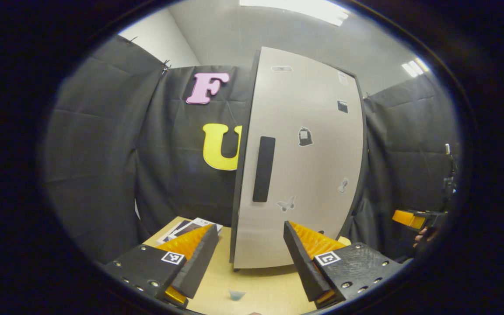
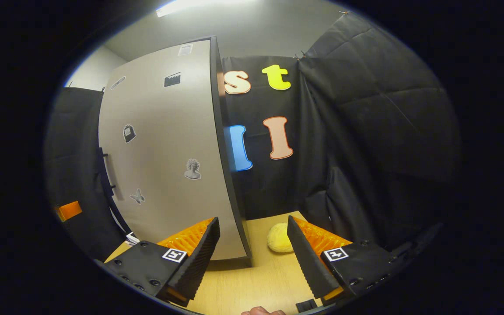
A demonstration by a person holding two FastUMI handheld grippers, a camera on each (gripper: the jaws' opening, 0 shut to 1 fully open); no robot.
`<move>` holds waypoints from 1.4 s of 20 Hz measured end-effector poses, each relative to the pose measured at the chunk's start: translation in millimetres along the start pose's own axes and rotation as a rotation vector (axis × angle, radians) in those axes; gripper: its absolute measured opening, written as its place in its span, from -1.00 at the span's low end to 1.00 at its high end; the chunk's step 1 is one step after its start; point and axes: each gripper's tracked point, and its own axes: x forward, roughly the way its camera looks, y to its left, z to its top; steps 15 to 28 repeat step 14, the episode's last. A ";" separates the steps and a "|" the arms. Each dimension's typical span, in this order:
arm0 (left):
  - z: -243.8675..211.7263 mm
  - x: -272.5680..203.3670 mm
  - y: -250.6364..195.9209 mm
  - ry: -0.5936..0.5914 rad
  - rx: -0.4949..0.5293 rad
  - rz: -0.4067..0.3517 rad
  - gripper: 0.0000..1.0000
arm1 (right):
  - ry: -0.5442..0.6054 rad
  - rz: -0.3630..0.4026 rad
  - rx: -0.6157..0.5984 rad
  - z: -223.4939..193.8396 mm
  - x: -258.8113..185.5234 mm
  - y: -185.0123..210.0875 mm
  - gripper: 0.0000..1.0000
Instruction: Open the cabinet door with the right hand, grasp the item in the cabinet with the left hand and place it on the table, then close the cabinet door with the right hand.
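The cabinet (image 1: 304, 175) stands on the wooden table (image 1: 260, 284) with its pale grey door shut. A black vertical handle (image 1: 264, 168) sits near the door's left edge. Whatever is inside is hidden. My left gripper (image 1: 250, 258) is open and empty, low in front of the door below the handle. At the far right, my right gripper (image 1: 414, 218) hangs beside the cabinet, held by a hand (image 1: 425, 236). In the right gripper view, my right gripper (image 2: 252, 258) is open and empty, facing the cabinet's (image 2: 164, 166) right front corner, with the handle (image 2: 105, 175) side-on at the left.
A round yellow soft thing (image 2: 279, 238) lies on the table (image 2: 252, 280) right of the cabinet. Booklets (image 1: 190, 227) lie on the table left of the cabinet. A small bluish scrap (image 1: 236, 294) rests near the table's front edge. Black cloth walls close the booth.
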 end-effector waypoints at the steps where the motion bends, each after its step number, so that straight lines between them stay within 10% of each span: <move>1: -1.8 -2.2 6.2 0.004 0.001 -0.003 0.76 | -0.002 -0.007 0.004 0.8 1.5 4.8 0.95; 28: 3.9 -21.3 80.3 -0.015 0.057 0.044 0.76 | 0.027 -0.010 -0.132 -10.6 2.8 62.0 0.84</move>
